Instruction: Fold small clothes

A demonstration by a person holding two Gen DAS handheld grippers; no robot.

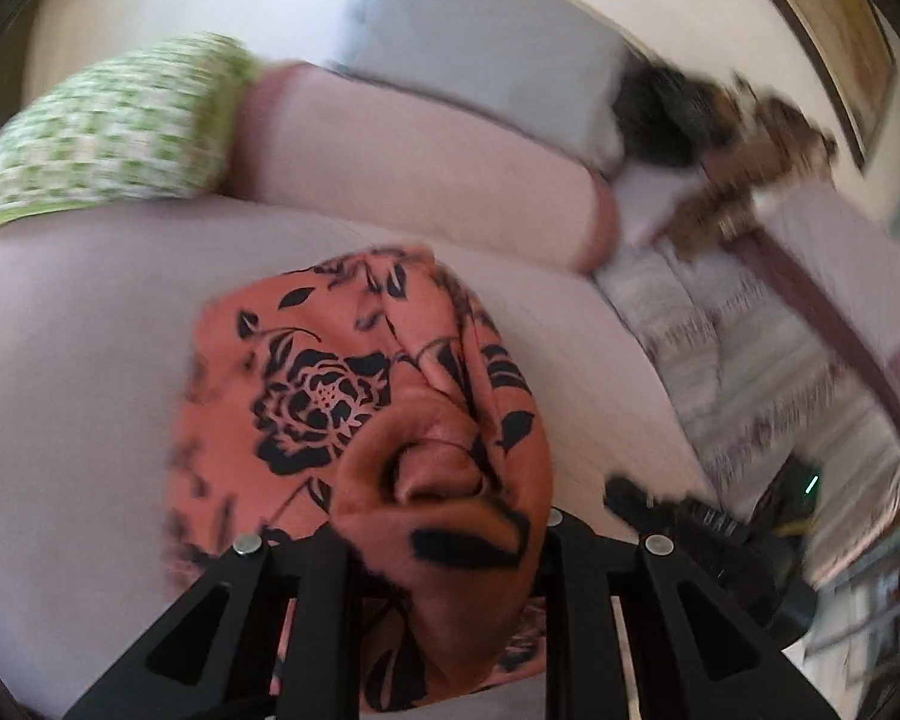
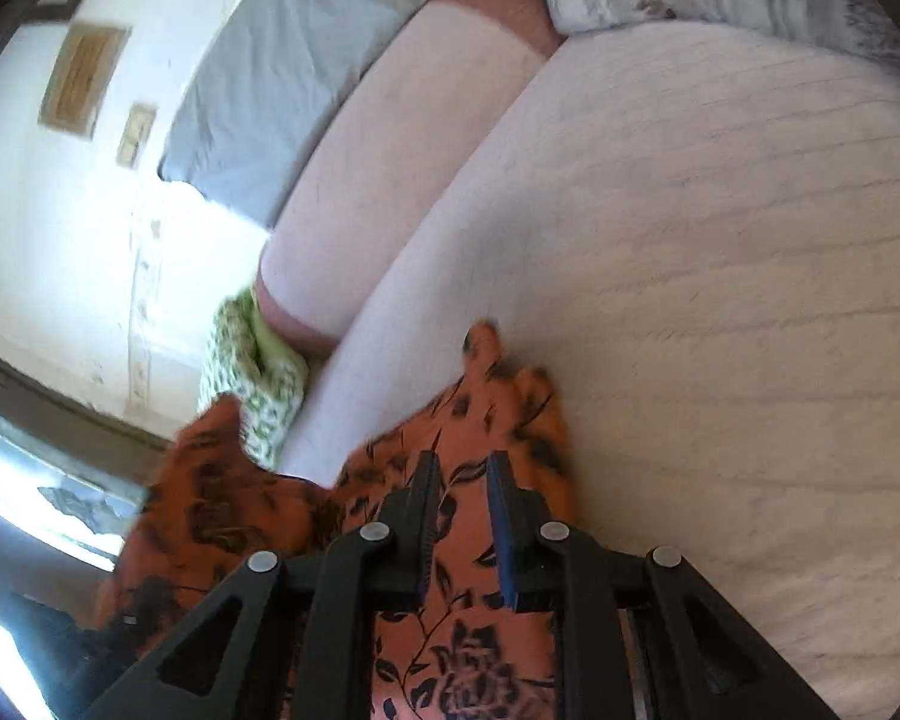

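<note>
An orange garment with a black flower print (image 1: 342, 396) hangs bunched over the pale bed (image 1: 78, 360). My left gripper (image 1: 444, 546) is shut on a thick fold of it, and the cloth hides the fingertips. In the right wrist view the same garment (image 2: 480, 420) lies under and around my right gripper (image 2: 462, 468). Its fingers (image 2: 426, 480) stand a small gap apart with the cloth showing between them. I cannot tell whether they pinch it. Part of the garment lifts up at the left (image 2: 210, 492).
A green-and-white patterned pillow (image 1: 108, 126) and a pink bolster (image 1: 414, 162) lie at the bed's far side, with a grey pillow (image 1: 486, 42) behind. A striped fringed blanket (image 1: 750, 348) lies at the right. A white wall with frames (image 2: 84, 78) is beyond.
</note>
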